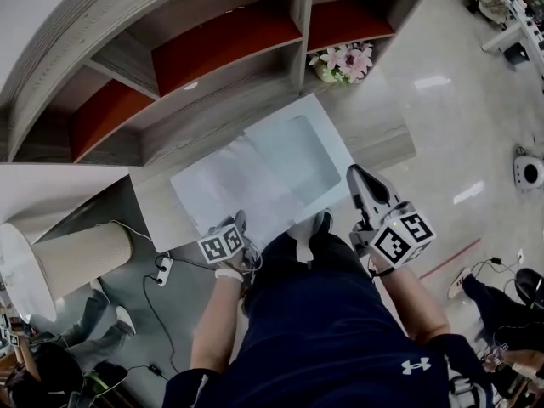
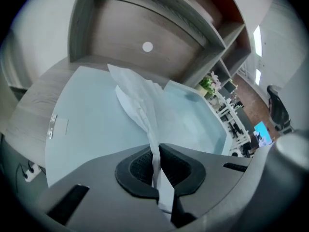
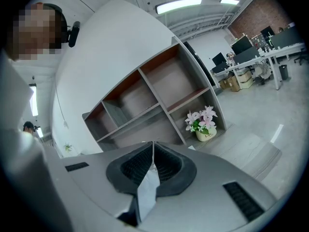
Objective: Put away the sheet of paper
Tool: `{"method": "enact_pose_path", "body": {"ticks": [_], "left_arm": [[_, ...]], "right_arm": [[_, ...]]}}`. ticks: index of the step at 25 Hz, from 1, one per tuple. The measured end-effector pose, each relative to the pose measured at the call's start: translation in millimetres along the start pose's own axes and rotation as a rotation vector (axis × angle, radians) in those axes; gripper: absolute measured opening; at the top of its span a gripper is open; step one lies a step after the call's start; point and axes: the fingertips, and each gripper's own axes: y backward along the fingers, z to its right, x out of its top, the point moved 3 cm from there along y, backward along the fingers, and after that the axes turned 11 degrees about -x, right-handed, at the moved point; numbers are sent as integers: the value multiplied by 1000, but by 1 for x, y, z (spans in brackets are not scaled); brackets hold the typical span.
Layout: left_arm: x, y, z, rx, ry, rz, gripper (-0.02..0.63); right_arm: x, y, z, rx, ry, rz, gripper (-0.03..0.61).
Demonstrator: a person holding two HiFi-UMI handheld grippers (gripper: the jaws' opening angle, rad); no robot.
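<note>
A white sheet of paper (image 2: 140, 95) rises crumpled from a pale blue see-through folder (image 2: 82, 124) that lies flat on the wooden desk top (image 2: 34, 95). My left gripper (image 2: 155, 151) is shut on the paper's near edge, which runs down between its pads. In the head view the left gripper (image 1: 240, 219) sits at the folder's (image 1: 306, 151) near edge. My right gripper (image 1: 355, 172) is at the folder's right corner, lifted and pointing toward the shelves. In its own view the right gripper (image 3: 153, 146) is shut, with a strip of white paper (image 3: 147, 187) caught low between the pads.
A curved shelf unit with red back panels (image 1: 212, 41) stands behind the desk. A pot of pink flowers (image 1: 344, 62) sits at its foot on the right. A lamp shade (image 1: 76, 257) and a power strip (image 1: 164, 270) lie to the left; people sit at the floor's edges.
</note>
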Motion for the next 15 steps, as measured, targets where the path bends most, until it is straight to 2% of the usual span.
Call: {"method": "enact_pose_path", "body": {"ticks": [3,15], "left_arm": [[4,-7,5,-4,-61,-24,21],[25,-44,22,-71,-57,-40,20]], "right_arm": [[1,0,1,-4,-4,1,21],[-6,12,19,-53,-32,-15,20]]}}
